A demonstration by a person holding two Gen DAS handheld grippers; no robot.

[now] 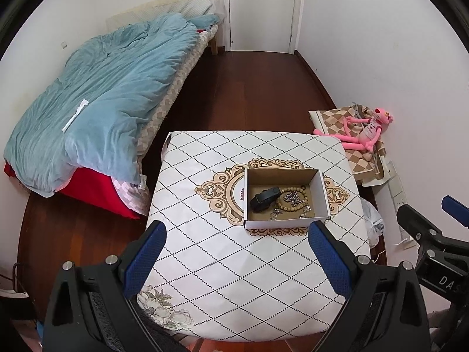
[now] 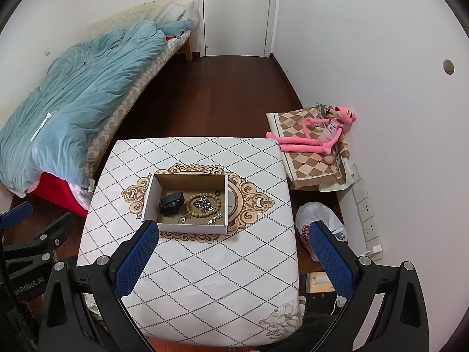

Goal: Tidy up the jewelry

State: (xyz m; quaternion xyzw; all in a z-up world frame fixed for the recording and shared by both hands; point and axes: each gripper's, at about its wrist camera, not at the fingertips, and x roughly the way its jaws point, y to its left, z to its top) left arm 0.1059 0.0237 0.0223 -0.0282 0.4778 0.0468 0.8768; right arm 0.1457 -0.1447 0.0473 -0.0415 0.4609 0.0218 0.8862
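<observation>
An open cardboard box (image 1: 321, 193) sits on the white diamond-patterned table (image 1: 222, 278). In it lie a black watch (image 1: 263, 199), a wooden bead bracelet (image 1: 293, 198) and a silver chain (image 1: 291, 197). My left gripper (image 1: 236, 228) is open and empty, held above the table's near part, short of the box. In the right wrist view the box (image 2: 148, 198) holds the same watch (image 2: 171, 203), beads (image 2: 202, 202) and chain (image 2: 202, 203). My right gripper (image 2: 234, 227) is open and empty, near the box's front wall.
A bed with a blue quilt (image 1: 111, 99) stands left. A pink plush toy (image 1: 366, 132) lies on a checked cushion (image 2: 310, 158) at the right wall. A white plastic bag (image 2: 319, 220) sits on the floor to the table's right. A door (image 1: 261, 8) is at the back.
</observation>
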